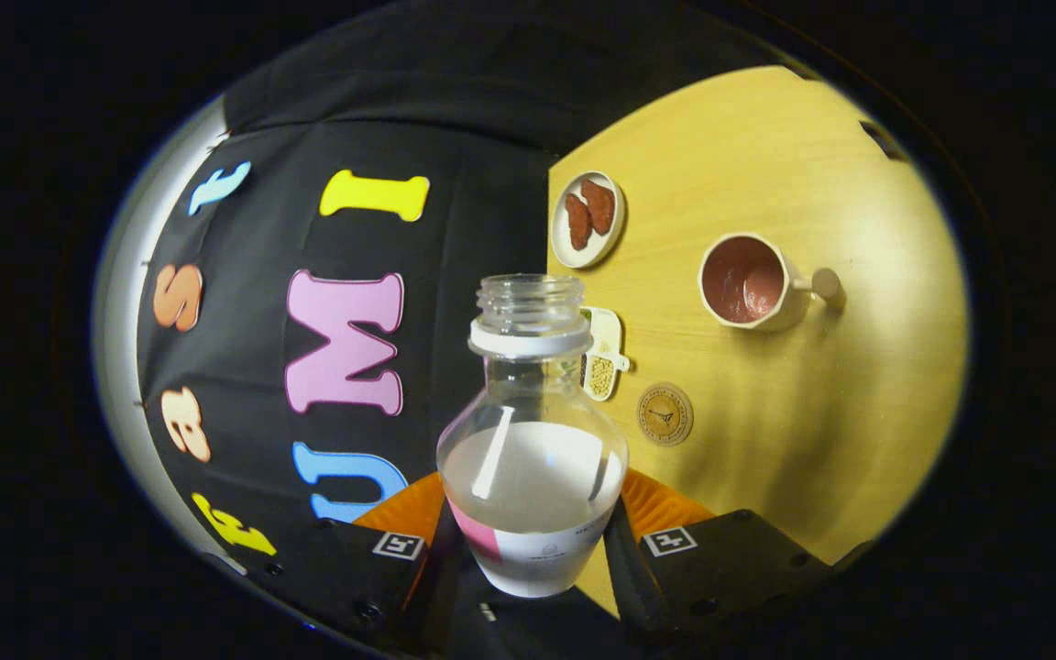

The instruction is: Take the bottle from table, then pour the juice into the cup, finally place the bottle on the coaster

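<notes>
A black cloth wall is seen beside a yellow wooden worktop (pixel 812 440), the view being tilted. The tongs (pixel 533 541) are closed on the open bottle (pixel 533 458), which is gripped low on its body between both fingers and is partly filled with pale juice. Just beyond the bottle a small scoop of grains (pixel 603 353) is seen, then a plate of reddish pieces (pixel 588 218), the round coaster (pixel 665 414), and the handled cup (pixel 753 282).
</notes>
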